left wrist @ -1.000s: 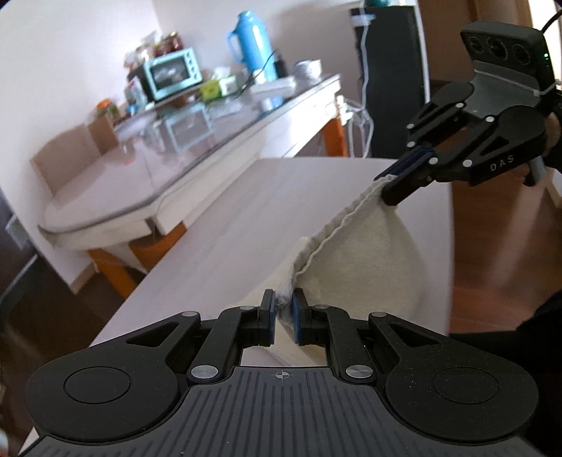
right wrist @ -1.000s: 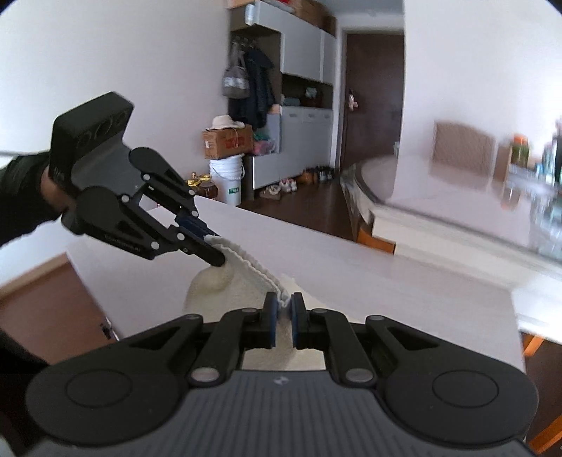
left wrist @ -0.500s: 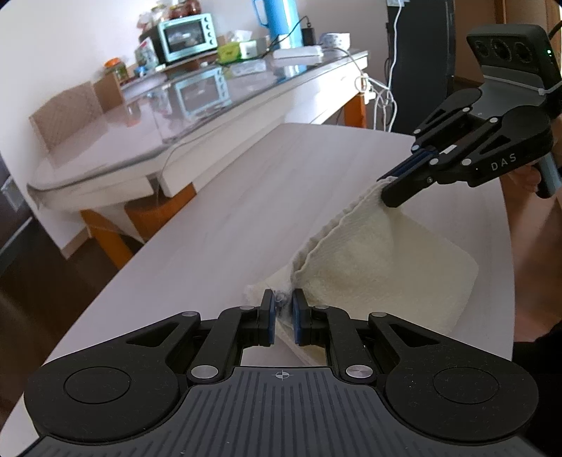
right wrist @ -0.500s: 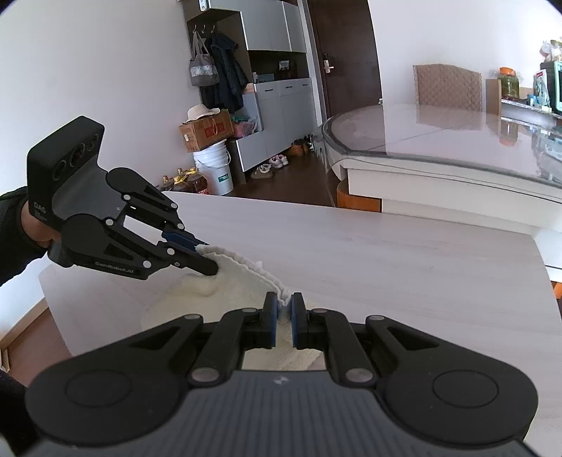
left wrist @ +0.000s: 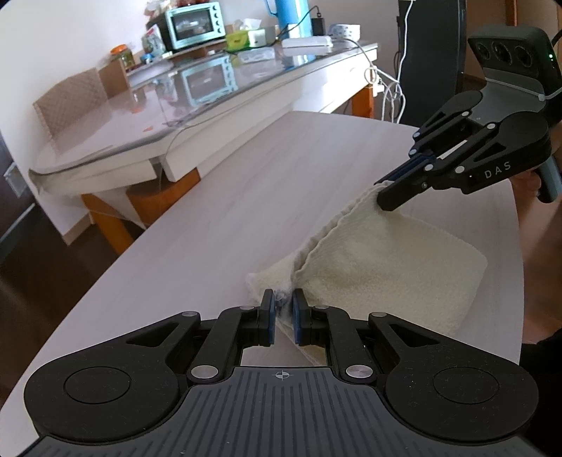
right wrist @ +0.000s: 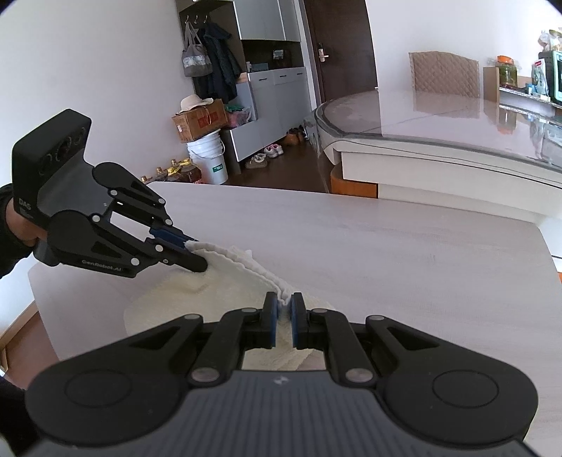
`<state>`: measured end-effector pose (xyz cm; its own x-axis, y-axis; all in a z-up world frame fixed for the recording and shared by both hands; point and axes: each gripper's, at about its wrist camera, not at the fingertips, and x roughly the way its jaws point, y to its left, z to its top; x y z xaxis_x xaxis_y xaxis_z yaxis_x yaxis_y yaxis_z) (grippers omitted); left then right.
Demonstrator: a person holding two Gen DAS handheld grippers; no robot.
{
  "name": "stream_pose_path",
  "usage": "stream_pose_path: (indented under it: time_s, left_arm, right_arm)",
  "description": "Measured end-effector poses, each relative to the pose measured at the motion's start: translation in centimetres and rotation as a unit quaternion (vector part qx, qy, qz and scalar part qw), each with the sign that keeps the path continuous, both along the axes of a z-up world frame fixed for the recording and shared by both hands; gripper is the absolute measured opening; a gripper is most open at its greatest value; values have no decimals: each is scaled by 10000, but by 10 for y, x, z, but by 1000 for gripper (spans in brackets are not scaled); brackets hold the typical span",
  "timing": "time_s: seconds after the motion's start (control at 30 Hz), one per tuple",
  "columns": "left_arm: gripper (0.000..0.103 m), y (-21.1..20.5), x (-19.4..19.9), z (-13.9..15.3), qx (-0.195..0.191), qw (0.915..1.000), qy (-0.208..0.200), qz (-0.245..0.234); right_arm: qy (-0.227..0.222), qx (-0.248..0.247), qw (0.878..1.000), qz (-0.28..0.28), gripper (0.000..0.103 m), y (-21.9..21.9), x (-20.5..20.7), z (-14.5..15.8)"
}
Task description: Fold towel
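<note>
**Towel pinched at two corners over the pale table**

The towel, cream and nubbly, lies folded over on the pale wood-grain table near its edge on my side, with its ribbed hem lifted in a line between my two grippers. My left gripper is clenched on one corner of that hem; the blue pads have the cloth bunched between them. My right gripper is clamped the same way on the other corner, a thin ridge of white hem standing up between its pads.

From the left wrist view I see my right gripper from the side, its black fingers pointing down and nipping the hem, the lower layer of the towel spread flat beneath it. This view also takes in the glass-topped table behind, with a teal toaster oven, a blue thermos jug and a tissue box at its far end.

The right wrist view shows what that one cannot: my left gripper side-on, my hand in a dark sleeve behind it, and the scalloped hem sagging in a curve from one grip to the other. Beyond lie a dark door, grey cabinets, hung coats, a cardboard box with a hat on a white bucket, and shoes on the floor.
</note>
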<state>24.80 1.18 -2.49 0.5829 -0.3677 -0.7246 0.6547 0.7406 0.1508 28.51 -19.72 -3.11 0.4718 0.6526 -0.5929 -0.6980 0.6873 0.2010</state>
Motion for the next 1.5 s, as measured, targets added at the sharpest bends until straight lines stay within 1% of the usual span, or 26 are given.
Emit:
stream_pose_path:
  time_s: [0.27, 0.4, 0.5, 0.7, 0.83, 0.87, 0.93, 1.0, 1.07, 1.13, 1.2, 1.23, 1.3, 1.4, 1.5]
  left_arm:
    - [10, -3, -3, 1, 33, 10000, -72, 29]
    - [10, -4, -14, 6, 153, 9997, -177, -1]
    - [11, -3, -15, 6, 175, 9997, -152, 52]
    - [11, -3, 0, 2, 105, 9995, -171, 258]
    - [11, -5, 7, 2, 3, 9993, -249, 277]
    - [15, -5, 8, 2, -43, 9992, -294, 259]
    - [16, -6, 9, 3, -130, 9989, -370, 245]
    - [17, -6, 11, 3, -180, 9988, -388, 252]
    - [27, -9, 15, 0, -173, 9986, -404, 292]
    - [32, -11, 19, -3, -154, 9983, -432, 360]
    - [33, -12, 22, -5, -111, 9980, -464, 414]
    - [35, -12, 22, -6, -93, 9978, -488, 447]
    - [39, -12, 23, -9, -121, 9972, -520, 517]
    - [42, -12, 24, -11, -55, 9966, -580, 581]
    - [44, -13, 26, -15, -3, 9959, -639, 641]
  right_arm:
    - [-23, -43, 10000, -40, 9, 1, -2, 1]
    - [-200, -105, 9995, 222, 9, 2, -14, 9]
    - [-232, -204, 9991, 277, 9, 4, -14, 8]
    - [-166, -163, 9997, 37, 9, 8, -3, 2]
    - [-130, -135, 9997, -130, 9, 3, 0, -2]
    - [-130, -110, 9997, -152, 9, 2, 0, -3]
    - [-109, 112, 9993, -344, 9, -8, 0, -2]
    - [-106, 192, 9987, -466, 9, -14, 1, -2]
    - [-8, 159, 9985, -517, 9, -14, 5, -6]
    - [30, 49, 9983, -585, 10, -13, 7, -11]
    - [51, 18, 9979, -651, 14, -12, 9, -15]
    - [30, 24, 9973, -734, 19, -13, 9, -17]
    - [15, 41, 9966, -821, 20, -14, 11, -18]
    - [-23, 43, 9961, -879, 20, -16, 12, -18]
    - [-139, -184, 9956, -913, 20, -11, 11, -22]
